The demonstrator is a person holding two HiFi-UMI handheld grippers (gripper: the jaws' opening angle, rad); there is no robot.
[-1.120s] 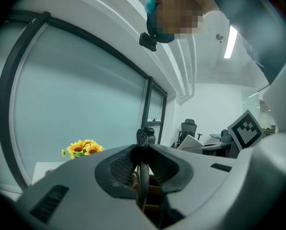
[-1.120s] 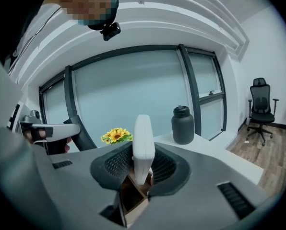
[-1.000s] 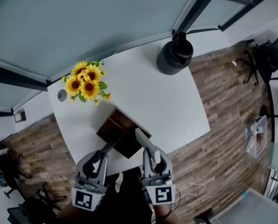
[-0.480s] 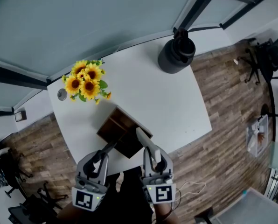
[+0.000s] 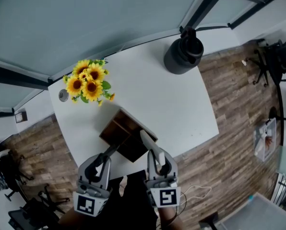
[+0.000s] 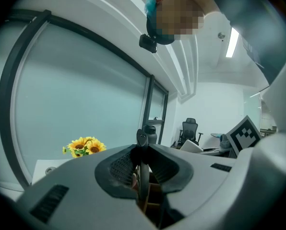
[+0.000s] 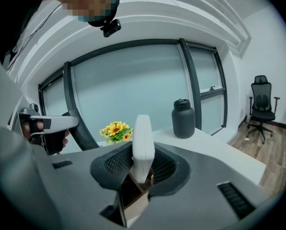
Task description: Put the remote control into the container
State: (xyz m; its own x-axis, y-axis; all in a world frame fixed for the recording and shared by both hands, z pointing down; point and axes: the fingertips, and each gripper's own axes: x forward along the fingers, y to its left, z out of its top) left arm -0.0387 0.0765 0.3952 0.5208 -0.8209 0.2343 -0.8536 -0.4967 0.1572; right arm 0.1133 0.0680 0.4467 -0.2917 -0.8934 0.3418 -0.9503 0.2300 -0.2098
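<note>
The right gripper point(image 7: 142, 170) has its fingers shut tight on the white remote point(image 7: 143, 138). The remote sticks up out of the pads, and its low end is hidden between them. In the head view the remote's far tip is over the near edge of the brown box point(image 5: 116, 127), so it is not inside yet. I cannot tell if the tip touches the box. The box sits on the white table point(image 5: 181, 109), close to the near edge. The left gripper point(image 6: 141, 176) has its fingers shut on something thin and dark. It looks like a wall of the box seen from the edge, but that is hard to be sure of. In the head view its dark fingers reach the box's near left side. In both gripper views only a small bit of brown wood shows under the pads, and the grippers hide the rest of the box. The inside of the box is dark, and I cannot see if anything is in it. Yellow flowers point(image 5: 88, 84) stand at the far left of the table. A black jug point(image 5: 183, 55) stands at the far corner. Both are well apart from the box. The person point(image 5: 133, 200) shows only as dark clothes between the grippers, cut off at the bottom of the head view.
</note>
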